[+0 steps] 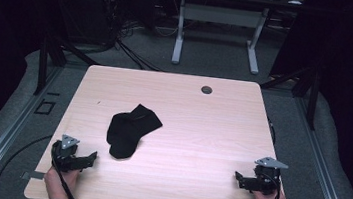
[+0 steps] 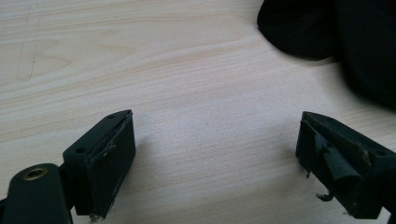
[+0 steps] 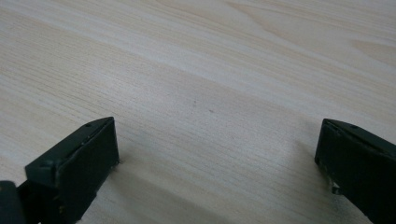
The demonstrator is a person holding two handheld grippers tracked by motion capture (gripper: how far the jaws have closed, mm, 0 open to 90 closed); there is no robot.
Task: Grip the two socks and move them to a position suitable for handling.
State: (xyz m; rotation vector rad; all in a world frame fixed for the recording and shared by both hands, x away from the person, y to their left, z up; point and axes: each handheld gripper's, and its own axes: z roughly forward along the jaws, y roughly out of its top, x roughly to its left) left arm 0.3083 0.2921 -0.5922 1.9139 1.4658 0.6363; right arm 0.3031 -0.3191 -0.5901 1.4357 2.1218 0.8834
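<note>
The table (image 1: 201,132) lies bare but for one black sock (image 1: 131,129), left of centre. My left gripper (image 1: 88,159) rests at seven o'clock, jaws apart and empty, the sock just ahead at one o'clock. My right gripper (image 1: 239,179) waits at five o'clock, jaws wide, nothing between them. I judge I'm at the start: next, reach left-handed and pinch the sock's near edge.

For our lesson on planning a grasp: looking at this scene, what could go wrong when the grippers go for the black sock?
1. The black sock lies flat on the wooden table; open jaws may scrape wood and miss the fabric.
2. It is bunched, so the left gripper might pinch one layer.
3. The right gripper sits far off and must travel across.
</note>
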